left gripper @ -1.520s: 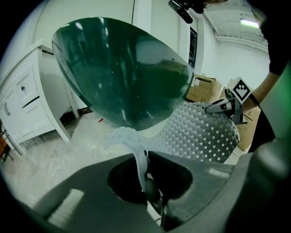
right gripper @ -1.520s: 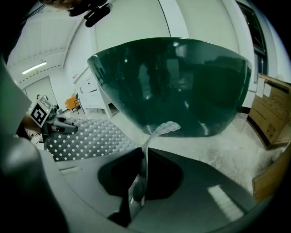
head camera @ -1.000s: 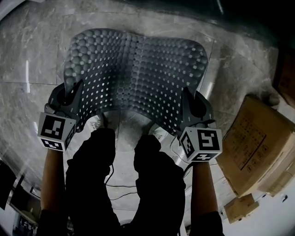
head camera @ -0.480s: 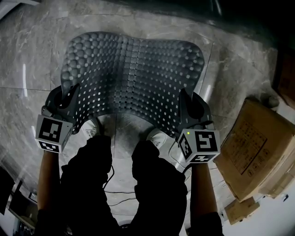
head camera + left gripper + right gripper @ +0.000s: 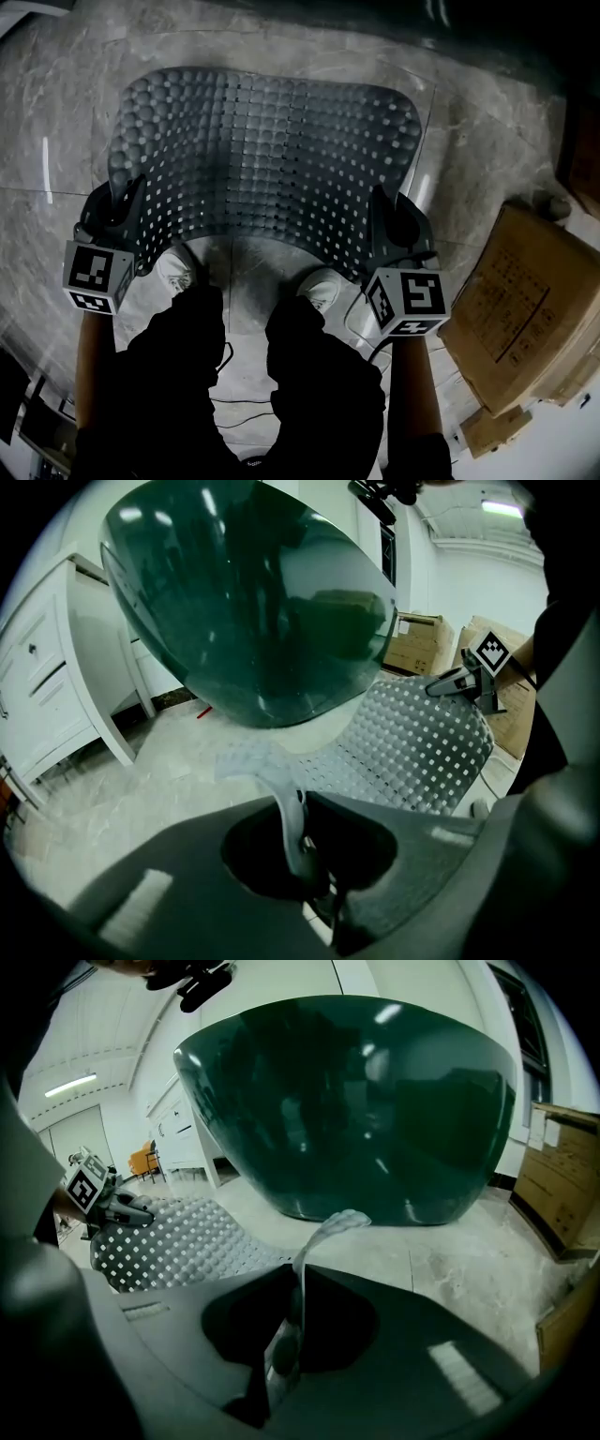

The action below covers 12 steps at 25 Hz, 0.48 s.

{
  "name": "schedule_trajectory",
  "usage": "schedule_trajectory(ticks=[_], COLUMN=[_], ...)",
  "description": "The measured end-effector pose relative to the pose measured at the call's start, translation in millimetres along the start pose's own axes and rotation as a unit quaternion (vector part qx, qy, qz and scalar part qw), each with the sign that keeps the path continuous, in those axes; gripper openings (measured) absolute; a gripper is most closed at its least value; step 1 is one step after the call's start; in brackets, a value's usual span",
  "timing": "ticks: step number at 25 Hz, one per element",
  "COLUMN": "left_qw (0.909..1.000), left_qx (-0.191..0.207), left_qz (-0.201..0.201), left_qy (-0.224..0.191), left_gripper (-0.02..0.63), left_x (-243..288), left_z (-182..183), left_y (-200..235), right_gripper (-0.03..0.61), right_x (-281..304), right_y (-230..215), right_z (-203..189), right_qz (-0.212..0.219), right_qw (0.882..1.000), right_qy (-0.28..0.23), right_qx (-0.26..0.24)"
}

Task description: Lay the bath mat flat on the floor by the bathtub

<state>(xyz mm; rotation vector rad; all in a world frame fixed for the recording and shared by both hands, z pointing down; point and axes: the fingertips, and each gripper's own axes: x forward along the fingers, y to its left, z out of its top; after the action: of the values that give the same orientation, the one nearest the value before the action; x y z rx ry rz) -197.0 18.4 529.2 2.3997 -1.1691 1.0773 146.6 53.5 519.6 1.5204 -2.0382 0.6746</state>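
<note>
A grey bath mat point(image 5: 262, 159) with raised bumps and square holes hangs spread between my two grippers, just above the marble floor point(image 5: 56, 122). My left gripper point(image 5: 117, 211) is shut on the bath mat's near left edge, whose pinched strip point(image 5: 286, 808) runs between the jaws. My right gripper point(image 5: 392, 225) is shut on the near right edge, the mat point(image 5: 298, 1288) standing edge-on between its jaws. The dark green bathtub point(image 5: 366, 1110) rises just beyond the mat; it also fills the left gripper view as the tub point(image 5: 253, 602).
Cardboard boxes point(image 5: 511, 300) lie on the floor at the right. My shoes point(image 5: 319, 286) and dark trousers stand just behind the mat's near edge. A white cabinet point(image 5: 47, 677) stands left of the tub. A wooden crate point(image 5: 562, 1176) sits at the far right.
Both grippers have moved apart and slightly down, pulling the mat wider and flatter; its far edge now lies straighter near the tub.
</note>
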Motion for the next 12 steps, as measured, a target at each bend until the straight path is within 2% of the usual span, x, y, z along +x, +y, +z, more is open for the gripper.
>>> schedule_trajectory(ticks=[12], left_qw=[0.9996], left_qx=[0.0], left_qz=[0.026], left_qy=[0.006], left_gripper=[0.014], left_x=[18], left_z=[-28], left_y=[16], right_gripper=[0.043], right_x=[21], right_y=[-24], right_z=[-32], right_qz=[-0.016], right_qw=[1.0], right_qy=[0.0], right_qx=[0.018])
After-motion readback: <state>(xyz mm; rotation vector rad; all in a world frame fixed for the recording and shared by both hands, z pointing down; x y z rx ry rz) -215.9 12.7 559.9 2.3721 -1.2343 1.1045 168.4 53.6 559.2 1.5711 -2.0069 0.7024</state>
